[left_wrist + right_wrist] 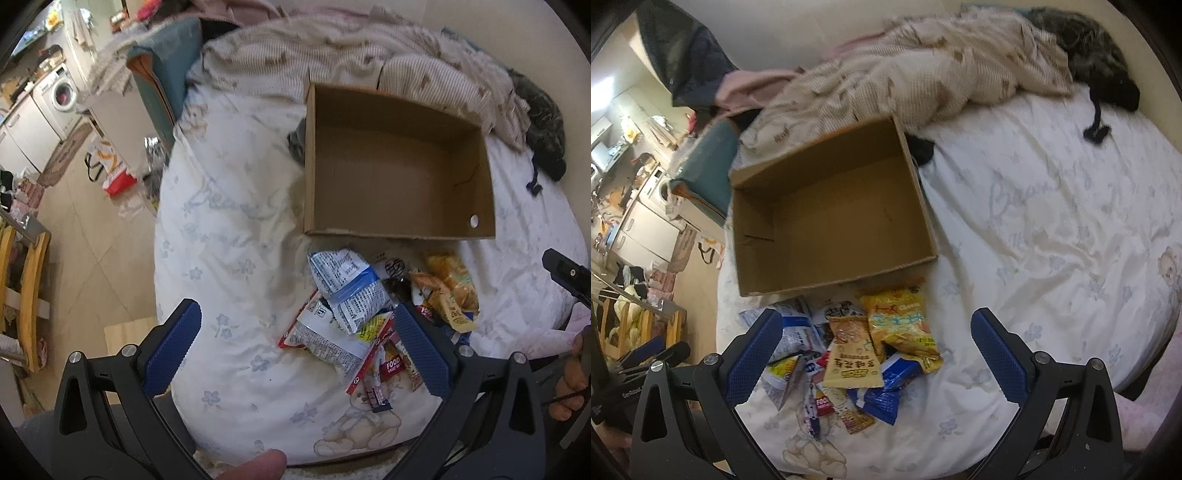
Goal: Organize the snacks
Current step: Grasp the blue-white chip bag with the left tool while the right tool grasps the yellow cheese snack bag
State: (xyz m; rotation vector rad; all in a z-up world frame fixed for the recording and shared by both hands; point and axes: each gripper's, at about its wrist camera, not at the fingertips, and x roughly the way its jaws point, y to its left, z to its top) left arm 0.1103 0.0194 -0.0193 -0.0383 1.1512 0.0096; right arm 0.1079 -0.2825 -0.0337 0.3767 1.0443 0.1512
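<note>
While jaws gape, both grippers (295,336) (875,347) overhang snacks (857,354).

Bedroom clutter around the bed

A rumpled beige patterned blanket (923,74) lies beside a dark mottled fleece garment (1086,55); a white front-loading washing machine (63,92) stands across the floor.

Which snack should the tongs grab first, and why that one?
Probably lower the right tongs onto the orange-and-cream snack packet. It lies on top of the heap, between the open fingers, and nothing is held yet. The empty brown cardboard box sits just beyond it on the white floral bedsheet.
</note>
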